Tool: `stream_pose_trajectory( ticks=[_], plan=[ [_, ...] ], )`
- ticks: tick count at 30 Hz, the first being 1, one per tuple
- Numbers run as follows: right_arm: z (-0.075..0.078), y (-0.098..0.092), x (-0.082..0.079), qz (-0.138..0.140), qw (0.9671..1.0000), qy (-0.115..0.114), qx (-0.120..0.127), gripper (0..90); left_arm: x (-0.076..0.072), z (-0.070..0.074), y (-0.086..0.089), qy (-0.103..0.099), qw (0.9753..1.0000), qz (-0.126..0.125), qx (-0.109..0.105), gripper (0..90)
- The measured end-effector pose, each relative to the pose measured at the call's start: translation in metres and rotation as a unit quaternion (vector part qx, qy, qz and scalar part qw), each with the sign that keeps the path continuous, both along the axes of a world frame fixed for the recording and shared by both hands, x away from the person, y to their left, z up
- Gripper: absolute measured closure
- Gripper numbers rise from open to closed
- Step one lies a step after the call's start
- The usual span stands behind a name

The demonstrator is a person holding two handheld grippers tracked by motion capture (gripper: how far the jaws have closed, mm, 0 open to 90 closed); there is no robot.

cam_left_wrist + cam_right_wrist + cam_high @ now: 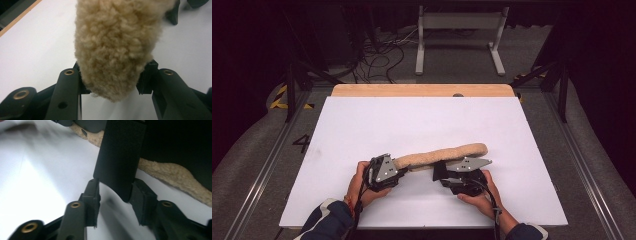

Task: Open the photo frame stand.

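A long tan fleece pad (pixel 442 156) lies across the middle of the white bench (pixel 362 125), its woolly face up, with a black strap (pixel 119 157) hanging from its underside. The left hand-held gripper (pixel 398 169) has its jaws closed narrowly on the near left end of the pad; in the left gripper view the fleece (pixel 115 45) bulges out between and over the black fingers (pixel 146 77). The right hand-held gripper (pixel 441 172) reaches in under the pad's middle, and in the right gripper view its jaws stand either side of the strap's free end. There the right-hand pad seems to touch the strap while a gap shows at the left-hand one, so I cannot tell whether the strap is truly pinched.

The main risk is the strap slipping out, since only its tip sits between the jaws and any pull would draw it free. The left grip is on soft pile, which can compress and let the end creep out. If the two hands pull apart unevenly, the pad may twist or drag across the bench.
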State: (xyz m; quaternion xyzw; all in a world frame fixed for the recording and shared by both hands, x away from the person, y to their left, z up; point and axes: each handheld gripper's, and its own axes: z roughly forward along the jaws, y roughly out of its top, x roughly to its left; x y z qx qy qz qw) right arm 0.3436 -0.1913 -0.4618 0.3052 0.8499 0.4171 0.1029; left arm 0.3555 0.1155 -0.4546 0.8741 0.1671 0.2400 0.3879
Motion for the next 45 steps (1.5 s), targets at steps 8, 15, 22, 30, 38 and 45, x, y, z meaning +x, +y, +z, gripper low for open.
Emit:
stream_pose_trajectory(
  ticks=[8, 15, 22, 30, 38, 45],
  plan=[
    [0.001, -0.002, -0.003, 0.019, 0.9998, -0.001, -0.008, 69.0, -0.001, -0.001, -0.001, 0.004, 1.0000, 0.008, 0.002, 55.9],
    [0.004, -0.007, -0.010, 0.013, 0.9996, -0.011, -0.024, 63.4, 0.000, -0.001, 0.003, 0.014, 0.9998, 0.004, -0.014, 56.6],
    [0.019, -0.025, -0.023, -0.001, 0.9985, -0.048, -0.025, 65.1, 0.002, 0.000, 0.008, 0.028, 0.9988, -0.008, -0.039, 56.6],
    [0.044, -0.051, -0.033, -0.075, 0.9921, -0.100, 0.014, 74.2, 0.001, 0.002, 0.019, 0.035, 0.9974, -0.014, -0.062, 54.5],
    [0.040, -0.063, -0.028, -0.119, 0.9884, -0.093, 0.008, 76.5, -0.001, 0.013, 0.038, 0.050, 0.9926, -0.031, -0.106, 50.9],
    [0.043, -0.067, -0.030, -0.147, 0.9807, -0.128, 0.018, 81.3, -0.004, 0.016, 0.039, 0.051, 0.9917, -0.047, -0.108, 49.8]
  ],
)
